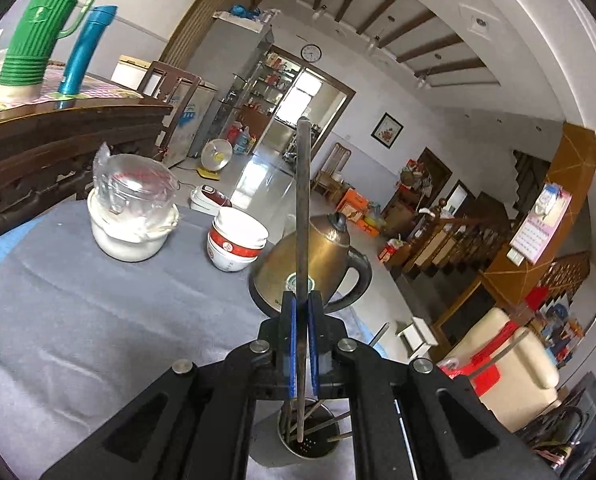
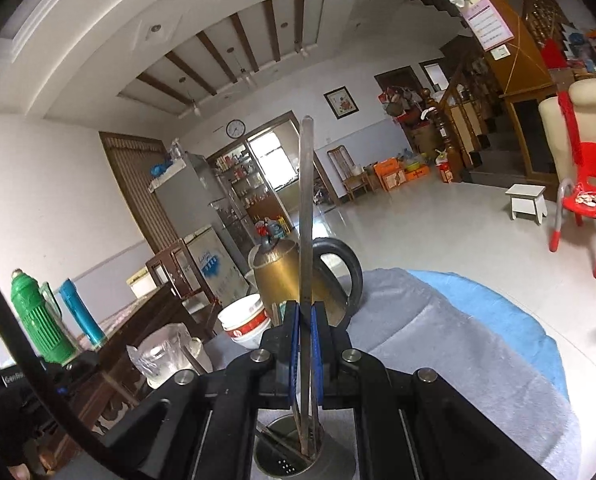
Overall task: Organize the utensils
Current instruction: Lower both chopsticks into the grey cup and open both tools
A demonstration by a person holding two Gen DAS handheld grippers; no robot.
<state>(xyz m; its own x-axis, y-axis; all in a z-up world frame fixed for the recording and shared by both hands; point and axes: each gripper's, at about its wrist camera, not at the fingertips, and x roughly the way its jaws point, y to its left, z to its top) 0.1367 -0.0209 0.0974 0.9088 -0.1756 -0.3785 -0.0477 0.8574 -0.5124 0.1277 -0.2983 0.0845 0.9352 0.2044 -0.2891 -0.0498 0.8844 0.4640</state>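
My left gripper (image 1: 302,300) is shut on a thin metal chopstick (image 1: 302,200) that stands upright between the blue pads. Its lower tip hangs in the round metal utensil holder (image 1: 287,446), which has several more sticks inside. In the right wrist view my right gripper (image 2: 306,310) is shut on a flat metal utensil handle (image 2: 306,208), also upright. The handle's lower end reaches down into the same metal utensil holder (image 2: 330,460), seen below the jaws. Both holders' bases sit on the grey cloth.
A brass kettle (image 1: 318,256) with a black handle stands just beyond the grippers. Stacked red-and-white bowls (image 1: 235,244) and a glass jug on a white pot (image 1: 133,208) sit further left on the grey table cloth (image 1: 77,320). A green thermos (image 1: 41,24) and a blue bottle (image 1: 83,48) stand on the wooden cabinet.
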